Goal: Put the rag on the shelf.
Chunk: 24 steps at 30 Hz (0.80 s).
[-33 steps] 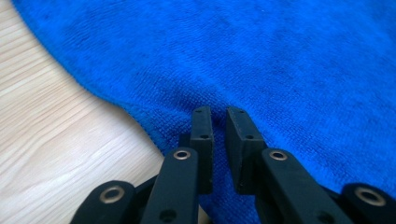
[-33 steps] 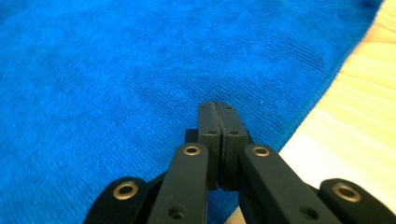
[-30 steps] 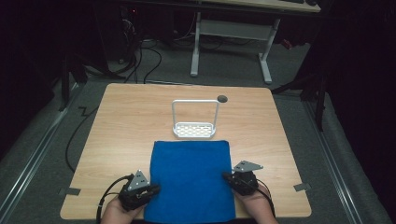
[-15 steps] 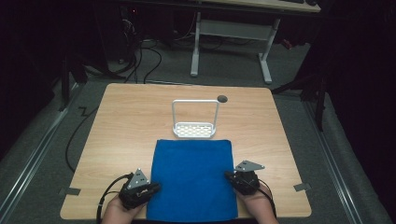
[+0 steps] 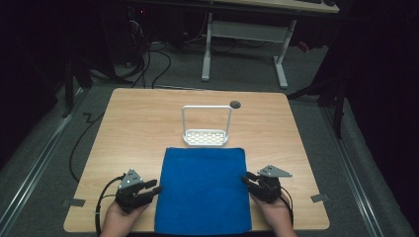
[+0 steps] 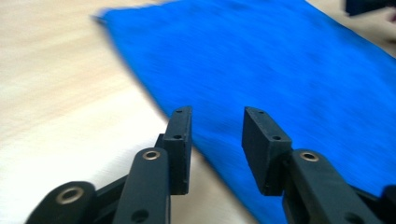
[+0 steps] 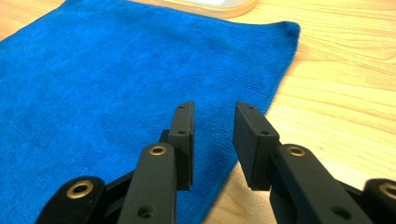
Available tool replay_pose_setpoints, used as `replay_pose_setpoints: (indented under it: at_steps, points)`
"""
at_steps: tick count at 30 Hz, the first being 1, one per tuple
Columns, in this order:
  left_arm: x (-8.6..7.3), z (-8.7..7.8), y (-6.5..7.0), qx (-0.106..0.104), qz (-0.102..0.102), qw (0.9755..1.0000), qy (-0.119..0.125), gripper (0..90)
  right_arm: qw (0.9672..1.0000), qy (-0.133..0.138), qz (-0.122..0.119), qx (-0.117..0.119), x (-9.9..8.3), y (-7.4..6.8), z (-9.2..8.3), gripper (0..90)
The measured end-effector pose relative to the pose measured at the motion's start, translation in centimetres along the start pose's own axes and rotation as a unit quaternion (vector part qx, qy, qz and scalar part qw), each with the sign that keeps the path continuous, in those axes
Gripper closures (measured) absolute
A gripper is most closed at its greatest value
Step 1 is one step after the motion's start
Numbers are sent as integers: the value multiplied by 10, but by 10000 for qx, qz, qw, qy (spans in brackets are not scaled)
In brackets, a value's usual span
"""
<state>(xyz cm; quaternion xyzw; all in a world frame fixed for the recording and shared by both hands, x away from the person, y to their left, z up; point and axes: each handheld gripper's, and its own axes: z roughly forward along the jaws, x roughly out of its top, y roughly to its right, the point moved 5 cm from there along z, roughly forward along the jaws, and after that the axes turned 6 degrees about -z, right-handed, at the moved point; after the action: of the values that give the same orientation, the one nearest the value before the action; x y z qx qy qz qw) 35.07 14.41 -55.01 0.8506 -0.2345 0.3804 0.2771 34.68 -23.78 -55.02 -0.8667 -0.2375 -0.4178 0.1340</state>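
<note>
Both your jaws have just been opening: left gripper (image 5: 154,189) and right gripper (image 5: 246,179) released, blue cloth (image 5: 202,190) apparently laid flat at lower centre

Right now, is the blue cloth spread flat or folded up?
Spread flat. The blue cloth lies as one smooth rectangle on the table, edges straight, nothing bunched. Whether it is a single layer cannot be told.
</note>
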Motion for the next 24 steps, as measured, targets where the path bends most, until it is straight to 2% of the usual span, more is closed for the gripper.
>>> replay_pose_setpoints:
  at_steps: [3, 6, 7, 8, 13, 14, 16, 17, 19, 23, 24]
  points:
    - [15, 8, -12, 155, -150, 9997, 118, 602, 10000, 3, 30, -31, 0, 2, 0, 701]
    - [27, 23, -21, 394, -28, 9992, 36, 605, 10000, 26, 16, -10, 0, 2, 0, 700]
    - [37, 36, -28, 545, -37, 9985, -33, 631, 10000, 34, 29, 41, 1, 1, 0, 690]
    - [37, 36, -28, 545, -37, 9985, -33, 635, 10000, 34, 29, 41, 1, 1, 0, 690]
    - [55, 65, -39, 808, -16, 9964, -263, 632, 9999, 23, -79, 111, 2, -2, 2, 682]
    - [60, 73, -42, 795, -87, 9966, -205, 628, 9999, 4, -106, 130, 2, -3, 2, 680]
    - [62, 77, -44, 796, -129, 9964, -259, 626, 9998, -3, -127, 135, 2, -4, 2, 677]
    - [65, 81, -45, 860, -101, 9958, -301, 624, 9998, 3, -121, 145, 2, -5, 3, 670]
    - [71, 91, -45, 919, -94, 9953, -284, 636, 9997, -4, -171, 168, 3, -6, 3, 667]
    - [75, 100, -46, 994, -120, 9944, -324, 638, 9996, -6, -216, 175, 3, -7, 4, 666]
    - [75, 103, -47, 1084, -116, 9934, -369, 642, 9996, -1, -215, 177, 3, -7, 4, 664]
